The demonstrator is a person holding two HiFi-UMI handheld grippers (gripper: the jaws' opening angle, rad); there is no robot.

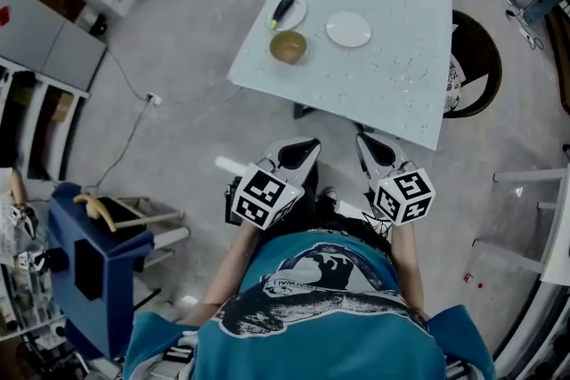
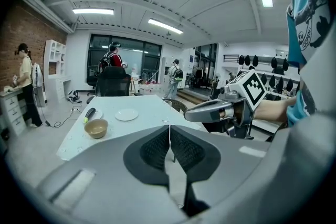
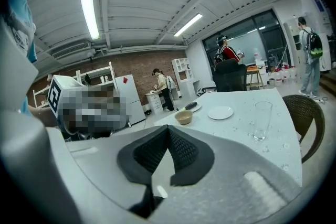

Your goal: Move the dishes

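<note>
Both claws are seen pressed together and empty, left claw [image 1: 307, 145] beside right claw [image 1: 365, 141]. Ahead of them, well apart, the bowl [image 1: 288, 47] and plate [image 1: 348, 28] are found on the desk [image 1: 374, 102]. Both are judged stiff, breakable and probably slick, best pinched at the rim.

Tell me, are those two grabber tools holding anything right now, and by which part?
Nothing is held. The left gripper and the right gripper both have jaws closed together, empty.

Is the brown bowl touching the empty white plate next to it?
Apart. The head view shows a strip of bare table between the brown bowl and the empty white plate.
</note>
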